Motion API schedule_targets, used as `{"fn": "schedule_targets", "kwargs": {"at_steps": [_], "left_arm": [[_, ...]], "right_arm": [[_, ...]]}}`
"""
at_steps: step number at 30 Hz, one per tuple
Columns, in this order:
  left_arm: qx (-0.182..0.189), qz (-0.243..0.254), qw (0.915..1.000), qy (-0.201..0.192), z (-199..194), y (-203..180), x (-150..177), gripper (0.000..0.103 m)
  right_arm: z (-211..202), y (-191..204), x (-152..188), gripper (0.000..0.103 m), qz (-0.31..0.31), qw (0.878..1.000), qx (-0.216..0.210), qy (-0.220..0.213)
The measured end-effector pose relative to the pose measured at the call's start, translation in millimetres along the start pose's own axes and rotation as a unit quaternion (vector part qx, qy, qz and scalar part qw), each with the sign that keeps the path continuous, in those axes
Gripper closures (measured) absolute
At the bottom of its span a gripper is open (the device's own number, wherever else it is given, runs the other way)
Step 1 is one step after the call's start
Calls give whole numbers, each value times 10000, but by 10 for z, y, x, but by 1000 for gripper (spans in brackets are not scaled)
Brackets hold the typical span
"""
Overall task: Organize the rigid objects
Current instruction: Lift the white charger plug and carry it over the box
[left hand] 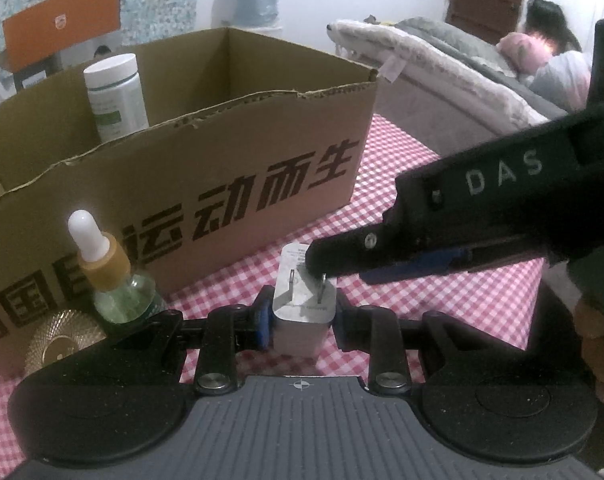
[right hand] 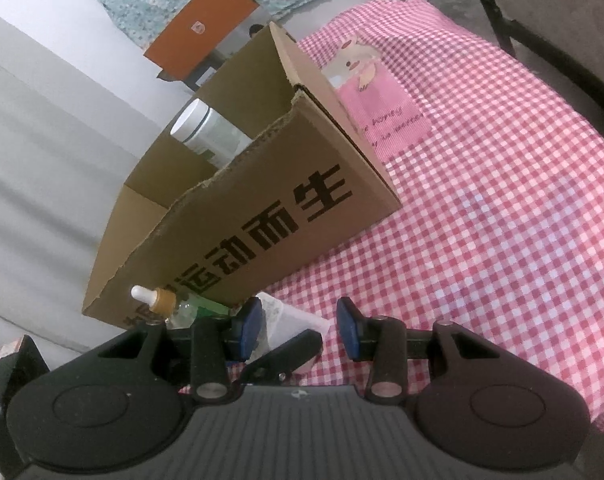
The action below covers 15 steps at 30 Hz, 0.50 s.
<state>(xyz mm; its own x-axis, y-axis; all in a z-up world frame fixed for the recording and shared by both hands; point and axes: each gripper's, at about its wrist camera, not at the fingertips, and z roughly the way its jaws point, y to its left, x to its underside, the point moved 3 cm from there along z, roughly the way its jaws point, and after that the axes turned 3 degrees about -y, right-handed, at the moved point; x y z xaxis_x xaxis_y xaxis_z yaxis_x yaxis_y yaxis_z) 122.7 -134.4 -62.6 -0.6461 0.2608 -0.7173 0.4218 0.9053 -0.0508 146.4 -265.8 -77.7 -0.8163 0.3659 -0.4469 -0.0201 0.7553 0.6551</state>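
Left gripper (left hand: 302, 322) clamped the white charger (left hand: 303, 312) on the worktop (left hand: 441, 280), just beside the cardboard box (left hand: 222, 168) front. Right gripper (right hand: 298, 330) empty, jaws apart. Advice: lift straight, clear box rim. Only the left view showed the prongs.

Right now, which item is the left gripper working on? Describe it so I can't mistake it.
Start at the cardboard box printed with large dark characters on the pink checked cloth. In front of its near wall, between the left gripper's pads, stands a white charger plug. Unlike the dropper bottle beside it, it is blocky, with two metal prongs pointing up.
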Motion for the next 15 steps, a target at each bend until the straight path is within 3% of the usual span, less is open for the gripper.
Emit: {"fn": "schedule_targets", "kwargs": {"at_steps": [15], "left_arm": [[-10, 98, 9999, 67, -1, -7, 13, 77]], "right_arm": [[88, 15, 1, 63, 231, 9995, -218, 57]]}}
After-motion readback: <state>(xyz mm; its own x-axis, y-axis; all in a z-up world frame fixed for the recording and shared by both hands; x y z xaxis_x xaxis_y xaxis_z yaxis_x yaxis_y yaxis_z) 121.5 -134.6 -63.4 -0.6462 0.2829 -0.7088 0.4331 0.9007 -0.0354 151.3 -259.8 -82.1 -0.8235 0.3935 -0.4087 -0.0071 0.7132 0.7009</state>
